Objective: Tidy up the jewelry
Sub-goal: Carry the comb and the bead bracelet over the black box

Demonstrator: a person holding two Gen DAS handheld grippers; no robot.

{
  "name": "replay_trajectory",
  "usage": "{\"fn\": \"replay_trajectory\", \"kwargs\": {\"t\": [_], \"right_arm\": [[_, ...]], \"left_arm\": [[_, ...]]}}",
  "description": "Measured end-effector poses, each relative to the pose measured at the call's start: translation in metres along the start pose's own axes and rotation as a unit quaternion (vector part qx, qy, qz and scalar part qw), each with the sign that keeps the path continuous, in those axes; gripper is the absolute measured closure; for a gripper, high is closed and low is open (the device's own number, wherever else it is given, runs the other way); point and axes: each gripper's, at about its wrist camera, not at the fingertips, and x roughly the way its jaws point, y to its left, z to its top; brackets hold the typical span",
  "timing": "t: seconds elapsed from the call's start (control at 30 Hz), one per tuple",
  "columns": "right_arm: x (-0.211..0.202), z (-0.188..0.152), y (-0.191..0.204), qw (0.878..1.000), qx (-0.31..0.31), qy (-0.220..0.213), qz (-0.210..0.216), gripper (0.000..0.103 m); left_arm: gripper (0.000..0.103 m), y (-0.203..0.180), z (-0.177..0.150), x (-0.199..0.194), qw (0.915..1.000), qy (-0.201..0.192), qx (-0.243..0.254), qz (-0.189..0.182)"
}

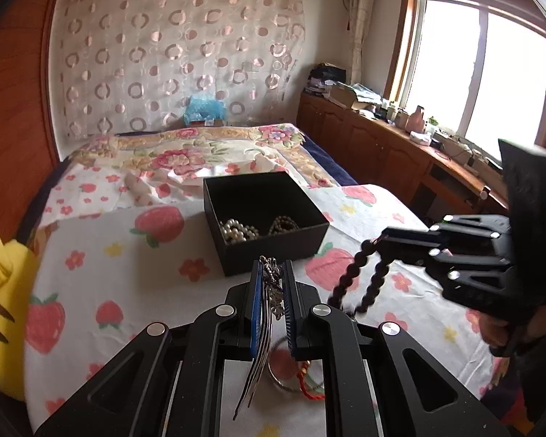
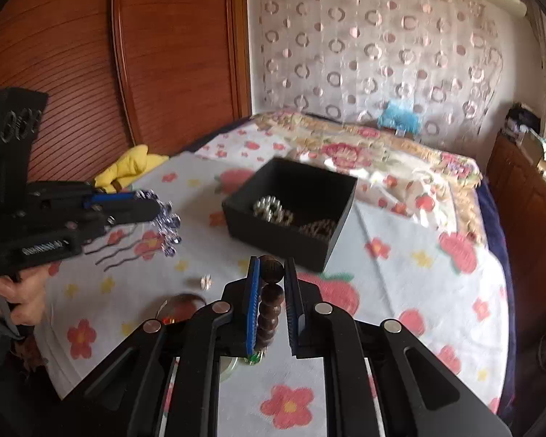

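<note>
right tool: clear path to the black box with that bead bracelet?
Probably yes. The right tool is shut on the dark bead bracelet, the open black box sits just ahead on the bed with nothing between, and the left tool is off to the side.

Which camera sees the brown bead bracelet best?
The left wrist view: the bracelet hangs as a whole loop from the right claw. The right wrist view shows only a short, close row of beads pinched in that claw.
</note>
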Motion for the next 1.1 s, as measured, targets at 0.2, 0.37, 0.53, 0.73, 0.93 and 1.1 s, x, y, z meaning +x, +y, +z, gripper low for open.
{"fn": "replay_trajectory", "kwargs": {"t": [0.2, 0.37, 0.53, 0.73, 0.93, 1.1], "right_arm": [[-0.004, 0.021, -0.015, 1.000, 0.004, -0.015, -0.013, 0.088], [-0.005, 0.043, -0.026, 0.999, 0.010, -0.035, -0.030, 0.088], [-0.007, 0.055, -0.039, 0.998, 0.024, -0.045, -0.033, 0.088], [-0.005, 0.061, -0.048, 0.998, 0.024, -0.046, -0.042, 0.088], [0.001, 0.059, -0.055, 0.998, 0.027, -0.041, -0.043, 0.088], [0.005, 0.058, -0.060, 0.998, 0.029, -0.038, -0.044, 0.088]], "left_arm": [[0.093, 0.000, 0.019, 0.010, 0.9999, -0.003, 0.012, 0.007], [0.093, 0.001, 0.032, 0.021, 0.9999, -0.005, 0.014, 0.006], [0.093, 0.003, 0.049, 0.033, 0.9999, -0.003, 0.009, 0.004], [0.093, 0.002, 0.074, 0.049, 0.9999, -0.005, 0.002, -0.010], [0.093, -0.003, 0.092, 0.075, 0.9999, 0.003, 0.004, -0.016], [0.093, -0.003, 0.100, 0.101, 0.9999, 0.014, 0.007, -0.004]]}}
